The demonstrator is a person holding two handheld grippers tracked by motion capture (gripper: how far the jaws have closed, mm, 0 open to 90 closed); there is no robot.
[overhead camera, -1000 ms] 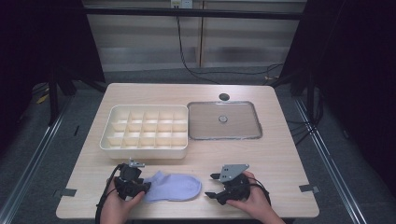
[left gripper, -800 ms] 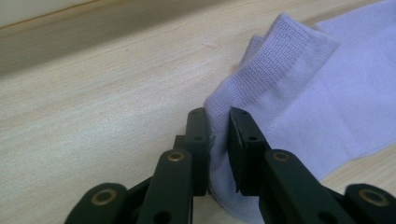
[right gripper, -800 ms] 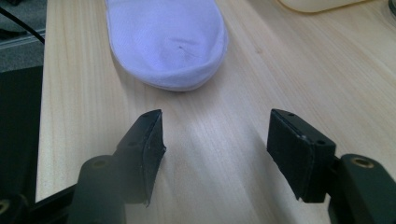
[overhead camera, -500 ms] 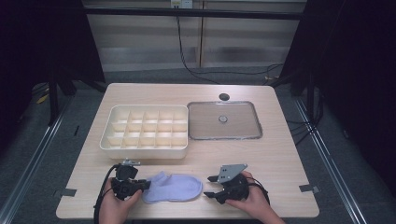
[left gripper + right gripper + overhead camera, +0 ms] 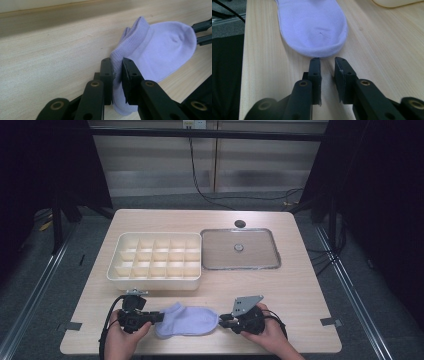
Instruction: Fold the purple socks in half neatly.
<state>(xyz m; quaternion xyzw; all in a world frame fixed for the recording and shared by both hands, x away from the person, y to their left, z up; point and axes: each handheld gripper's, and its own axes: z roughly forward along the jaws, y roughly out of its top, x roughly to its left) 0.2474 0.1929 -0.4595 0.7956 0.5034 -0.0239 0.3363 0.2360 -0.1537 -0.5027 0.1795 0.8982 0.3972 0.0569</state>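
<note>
A pale lilac sock [image 5: 187,320] lies flat near the table's front edge, between both hands. My left gripper [image 5: 159,317] comes in from the left, and its jaws have closed on the ribbed cuff. In the left gripper view the pads of my left gripper [image 5: 117,62] pinch the sock [image 5: 162,50] at its edge. My right gripper [image 5: 222,320] points at the toe from the right. Its jaws have just been closing. In the right gripper view a narrow empty gap remains at my right gripper [image 5: 327,60], and the sock's [image 5: 312,22] toe ends just ahead of the tips.
A cream box [image 5: 155,257] divided into several compartments stands behind the sock. A clear rectangular lid [image 5: 240,249] with a small knob lies to its right. A black round grommet [image 5: 240,224] sits farther back. The table's front edge runs close under both hands.
The left hand has shifted slightly left and toward the front edge, drawing the cuff end with it. The right hand has stayed put.
</note>
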